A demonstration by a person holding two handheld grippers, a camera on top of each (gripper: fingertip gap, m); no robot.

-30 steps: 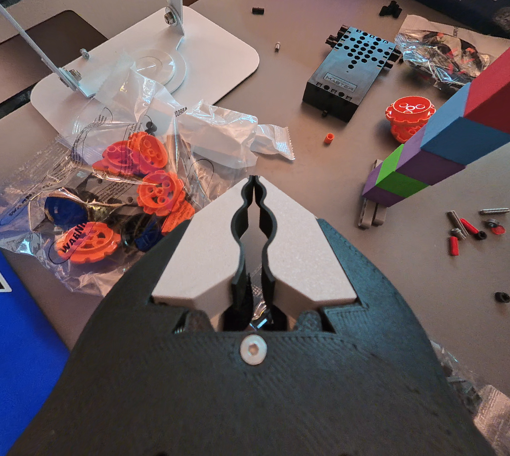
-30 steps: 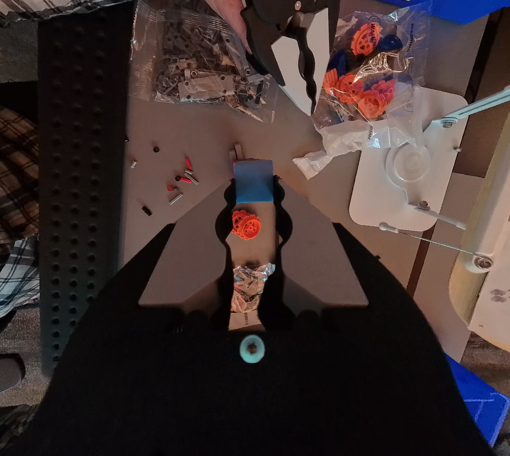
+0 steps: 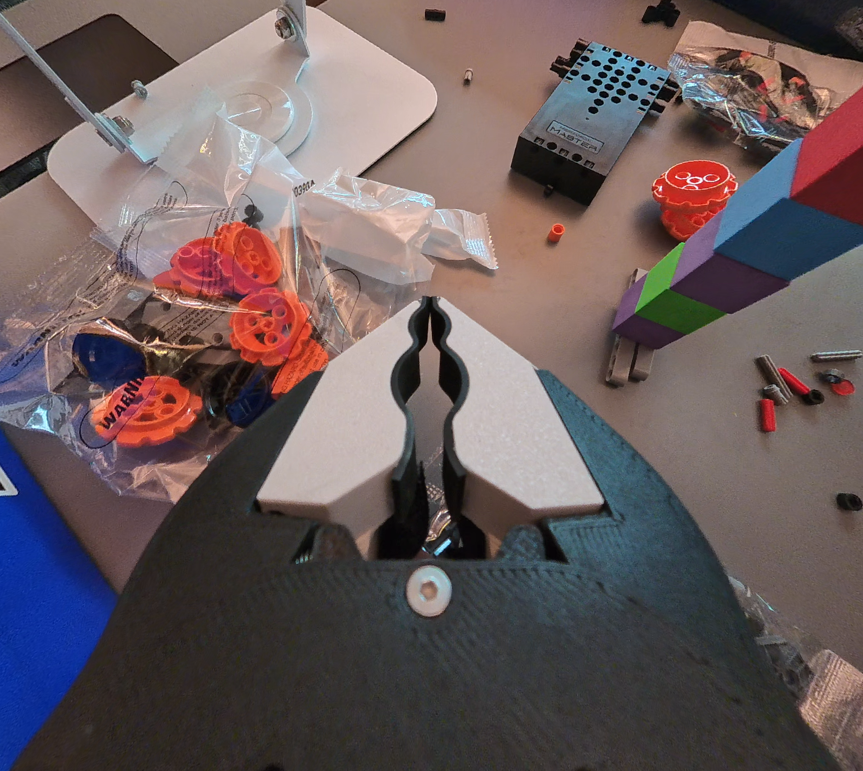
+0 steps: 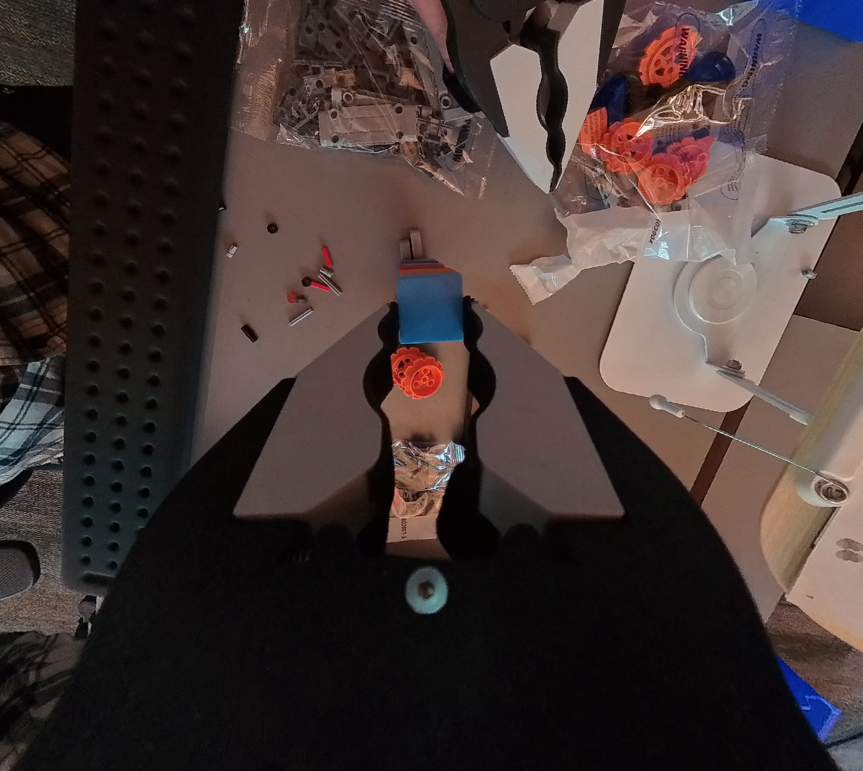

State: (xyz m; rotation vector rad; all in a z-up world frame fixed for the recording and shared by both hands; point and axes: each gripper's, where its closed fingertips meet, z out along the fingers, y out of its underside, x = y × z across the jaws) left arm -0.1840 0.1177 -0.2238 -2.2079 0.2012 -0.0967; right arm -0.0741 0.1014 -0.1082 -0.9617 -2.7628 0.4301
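Nothing has shifted: my left gripper [image 3: 429,305], jaws closed empty, hovers beside the wheel bag [image 3: 187,319]; my right gripper [image 4: 429,319] clamps the coloured block stack [image 4: 429,314].

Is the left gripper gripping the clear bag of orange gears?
No: the left gripper is shut on nothing beside the clear bag of orange gears.

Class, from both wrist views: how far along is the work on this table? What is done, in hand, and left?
Done: a block tower stands assembled on the table, with two stacked orange gears beside it. In hand: the right gripper is closed on the tower's blue top; the left gripper is shut and empty. Left: the bag of gears and the bag of grey parts are full; small pins lie loose.
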